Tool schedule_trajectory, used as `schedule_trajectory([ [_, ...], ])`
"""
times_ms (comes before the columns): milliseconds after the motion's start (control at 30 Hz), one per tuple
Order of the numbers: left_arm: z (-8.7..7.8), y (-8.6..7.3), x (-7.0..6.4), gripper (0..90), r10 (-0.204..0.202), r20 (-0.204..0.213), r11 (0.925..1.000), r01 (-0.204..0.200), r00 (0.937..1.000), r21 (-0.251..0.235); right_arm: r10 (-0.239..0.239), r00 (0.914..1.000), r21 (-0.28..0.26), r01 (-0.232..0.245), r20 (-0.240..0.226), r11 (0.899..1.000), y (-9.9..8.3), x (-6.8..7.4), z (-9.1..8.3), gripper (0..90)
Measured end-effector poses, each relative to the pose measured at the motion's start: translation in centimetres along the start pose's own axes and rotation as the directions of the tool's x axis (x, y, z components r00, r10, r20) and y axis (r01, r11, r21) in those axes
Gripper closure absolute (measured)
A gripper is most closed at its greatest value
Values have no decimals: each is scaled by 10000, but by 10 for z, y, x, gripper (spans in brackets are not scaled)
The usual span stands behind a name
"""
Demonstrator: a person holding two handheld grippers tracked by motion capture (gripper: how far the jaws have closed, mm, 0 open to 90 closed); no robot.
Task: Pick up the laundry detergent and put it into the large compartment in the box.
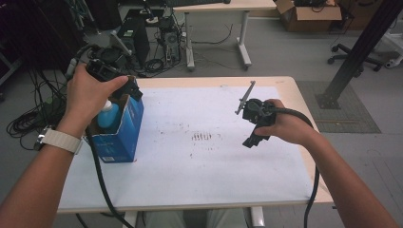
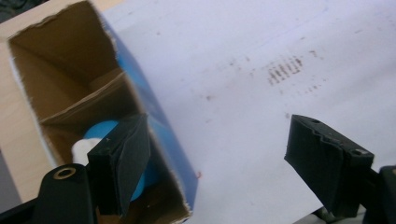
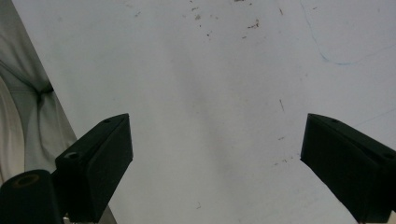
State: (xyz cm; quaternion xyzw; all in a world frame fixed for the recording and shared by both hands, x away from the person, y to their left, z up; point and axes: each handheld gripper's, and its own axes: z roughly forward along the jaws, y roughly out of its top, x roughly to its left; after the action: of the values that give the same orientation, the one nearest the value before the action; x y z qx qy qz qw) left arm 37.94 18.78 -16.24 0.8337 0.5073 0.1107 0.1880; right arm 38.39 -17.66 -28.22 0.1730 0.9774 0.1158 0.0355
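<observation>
Left gripper (image 2: 205, 163), jaws wide and empty, straddles the blue carton's (image 1: 121, 135) right wall above the bottle (image 2: 100, 133); right gripper (image 3: 215, 163) hangs wide, empty; next, probably, centring over the bottle.

The person's forearms are bare, and the left wrist wears a watch (image 1: 43, 138) on a broad white band. Each hand carries a black gripper: the left gripper (image 2: 219, 163) has blocky fingers (image 2: 327, 163) wrapped in wrinkled black tape, with a brass-ringed hole at one base, while the right gripper (image 3: 215, 168) has smooth matte fingers (image 3: 100, 161) with small screw holes. A thick black cable (image 1: 102, 190) trails from the left gripper, another from the right, which also bears a grey plate (image 1: 245, 96).
</observation>
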Motion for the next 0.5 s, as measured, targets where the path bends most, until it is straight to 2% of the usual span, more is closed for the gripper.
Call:
schedule_trajectory([
  [100,0,1,-8,183,402,166,9992,-401,9991,-33,3,10000,2,-3,4,10000,0,0,0,91],
  [133,1,1,-13,167,712,252,9974,-714,9971,72,5,10000,2,-5,-2,10000,-1,0,0,91],
  [233,3,3,-24,150,1251,328,9918,-1259,9916,234,30,10000,23,-30,3,10000,-1,-1,0,91],
  [333,4,4,-32,108,1521,439,9877,-1536,9874,308,38,10000,18,-38,-7,10000,-1,-1,1,91],
  [500,5,6,-43,95,1838,526,9823,-1854,9816,277,45,10000,-3,-45,0,10000,-2,-1,1,91],
])
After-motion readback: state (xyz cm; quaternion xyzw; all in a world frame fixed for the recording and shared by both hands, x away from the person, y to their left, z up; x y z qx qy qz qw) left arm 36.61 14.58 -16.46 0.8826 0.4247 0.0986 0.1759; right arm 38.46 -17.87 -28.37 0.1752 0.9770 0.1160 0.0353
